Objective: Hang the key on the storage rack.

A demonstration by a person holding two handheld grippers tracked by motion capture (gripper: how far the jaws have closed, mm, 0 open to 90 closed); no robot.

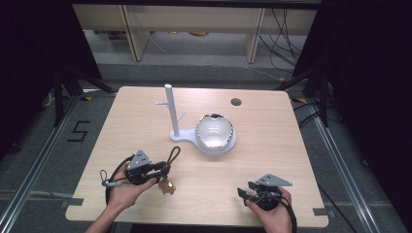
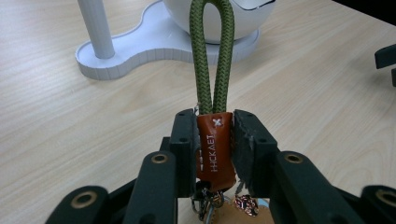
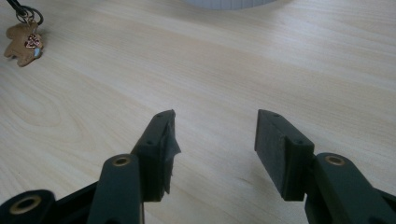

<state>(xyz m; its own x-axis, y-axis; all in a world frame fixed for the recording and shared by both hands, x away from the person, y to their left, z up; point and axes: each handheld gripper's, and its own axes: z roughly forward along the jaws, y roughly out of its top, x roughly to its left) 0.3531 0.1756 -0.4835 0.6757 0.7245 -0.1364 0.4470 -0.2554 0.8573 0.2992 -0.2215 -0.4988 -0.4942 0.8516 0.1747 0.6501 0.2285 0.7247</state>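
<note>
We hold the left tool (image 1: 158,169) low over the near left of the worktop (image 1: 272,145), our left hand (image 1: 127,190) wrapped under it, its jaws clamped together on the keychain's brown leather tab (image 2: 215,149). Our right hand (image 1: 272,213) grips the right tool (image 1: 245,190) at the near right edge, its jaws spread wide apart with nothing between them, pointing left

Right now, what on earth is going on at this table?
A person sits at a wooden table with a handheld gripper in each hand. The left gripper is shut on a keychain, clamping its brown leather tab, with the green cord loop pointing toward a white stand that has small pegs and a bowl. The right gripper rests open above bare wood, holding nothing.
</note>
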